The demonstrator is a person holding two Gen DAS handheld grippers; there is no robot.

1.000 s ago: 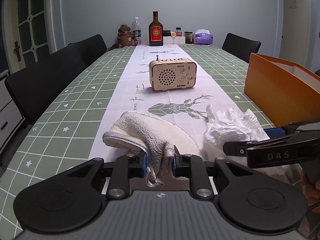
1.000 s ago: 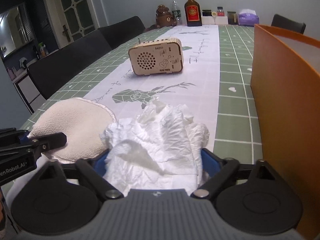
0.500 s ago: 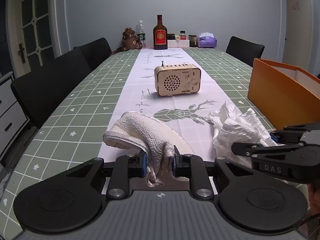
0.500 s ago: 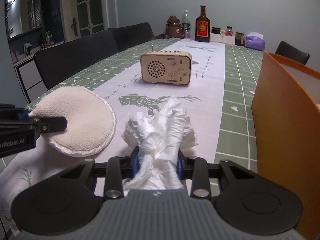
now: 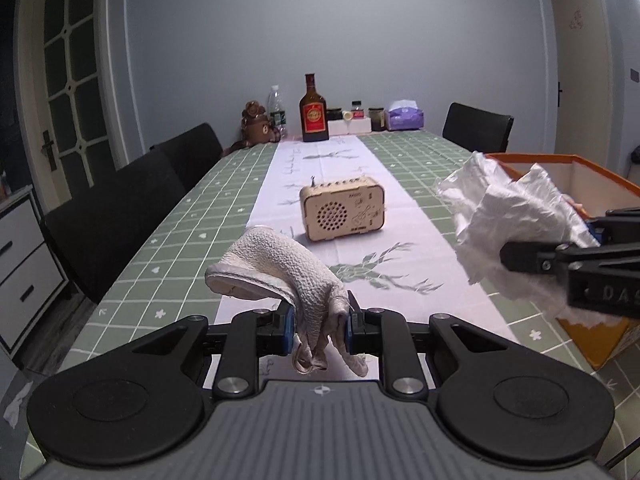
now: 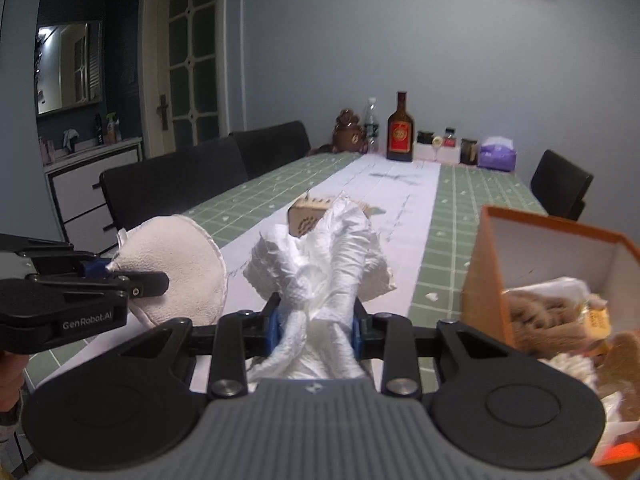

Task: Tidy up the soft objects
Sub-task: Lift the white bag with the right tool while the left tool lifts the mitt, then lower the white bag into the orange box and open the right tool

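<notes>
My left gripper (image 5: 318, 326) is shut on a cream round terry pad (image 5: 280, 268) and holds it above the table; the pad also shows in the right wrist view (image 6: 180, 268). My right gripper (image 6: 314, 326) is shut on a crumpled white plastic bag (image 6: 324, 264), lifted off the table; the bag also shows in the left wrist view (image 5: 508, 224), beside the orange box (image 5: 584, 172). In the right wrist view the orange box (image 6: 484, 280) stands to the right and holds several soft brown and white items (image 6: 552, 308).
A wooden radio (image 5: 342, 214) stands mid-table on the white runner. A bottle (image 5: 314, 110), a bear figure (image 5: 256, 124), jars and a purple tissue pack (image 5: 404, 118) stand at the far end. Black chairs (image 5: 120, 208) line the left side.
Both grippers have risen from the table with their loads. The right gripper closed on the bag, lifted it, and moved toward the orange box, whose inside now shows.
</notes>
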